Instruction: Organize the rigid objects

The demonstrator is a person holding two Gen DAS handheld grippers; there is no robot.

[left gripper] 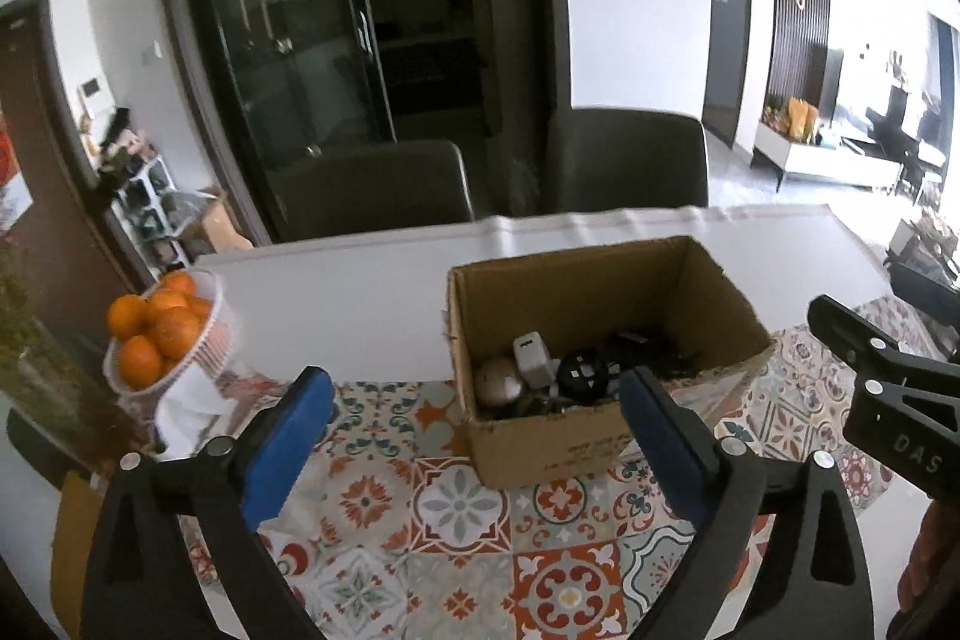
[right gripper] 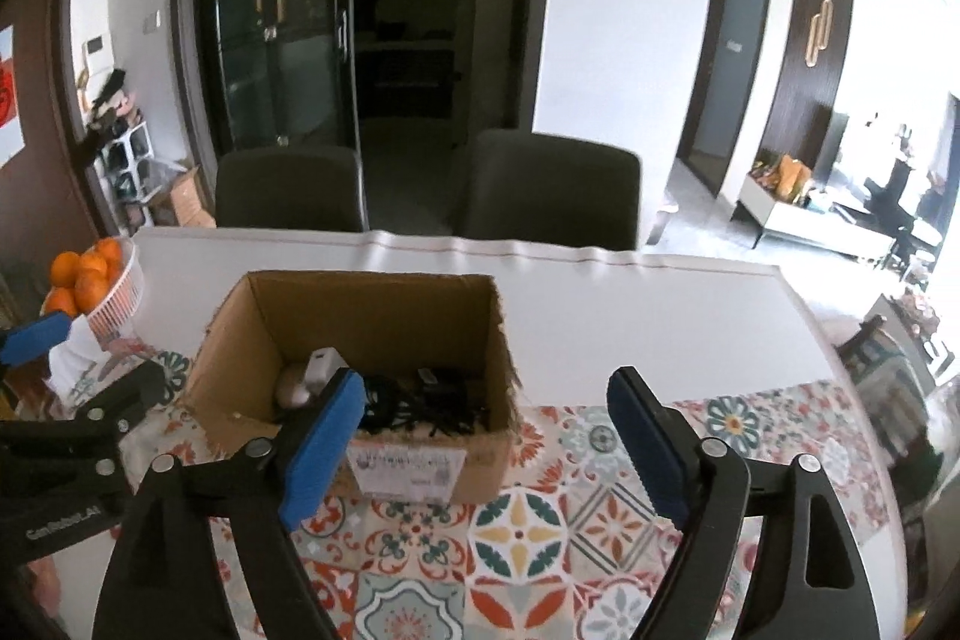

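An open cardboard box [left gripper: 540,451] stands on the patterned tablecloth [left gripper: 456,514]. It holds a white charger [left gripper: 533,359], a silver round object [left gripper: 499,381], a black round device [left gripper: 581,375] and black cables [left gripper: 654,352]. My left gripper [left gripper: 477,403] is open and empty, just in front of the box. My right gripper [right gripper: 486,406] is open and empty, with the box [right gripper: 432,466] in front of it to the left. The charger [right gripper: 324,367], the silver object [right gripper: 291,388] and the cables [right gripper: 432,400] show inside.
A white basket of oranges [left gripper: 159,334] stands on a white stand at the left of the table [left gripper: 372,292]; it also shows in the right wrist view [right gripper: 90,283]. Two dark chairs [left gripper: 624,166] stand behind the table. The right gripper's body [left gripper: 888,400] is at the right.
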